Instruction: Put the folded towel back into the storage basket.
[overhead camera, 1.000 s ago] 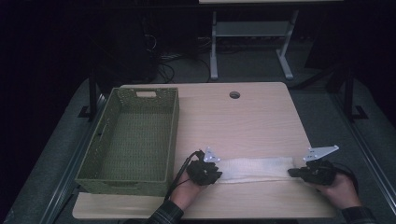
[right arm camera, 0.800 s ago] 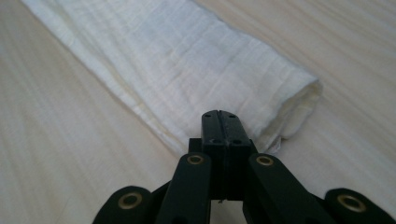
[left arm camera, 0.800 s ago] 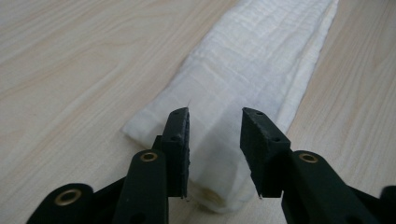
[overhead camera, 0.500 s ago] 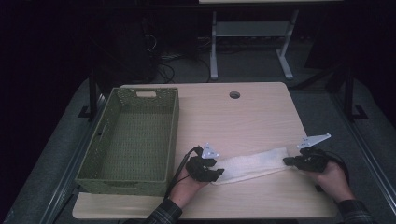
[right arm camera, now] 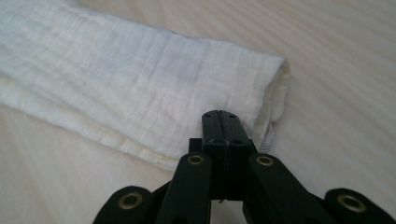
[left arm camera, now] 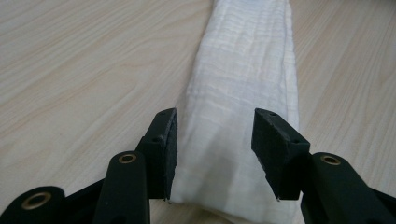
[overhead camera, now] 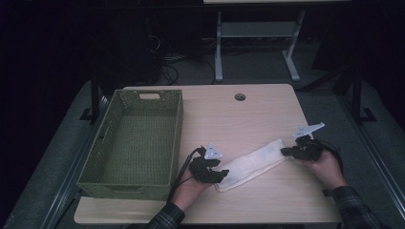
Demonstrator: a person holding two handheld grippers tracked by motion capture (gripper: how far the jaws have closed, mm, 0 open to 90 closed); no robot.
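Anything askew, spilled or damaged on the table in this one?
Nothing damaged or spilled. The folded white cloth lies diagonally across the table, not square to its edge. The right tool is shut at one end; the left tool, jaws just opening, straddles the other. The green basket sits straight.

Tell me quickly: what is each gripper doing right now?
Left gripper: jaws have just been opening, now apart astride the white cloth, not pressing it.
Right gripper: shut on the cloth's other end.
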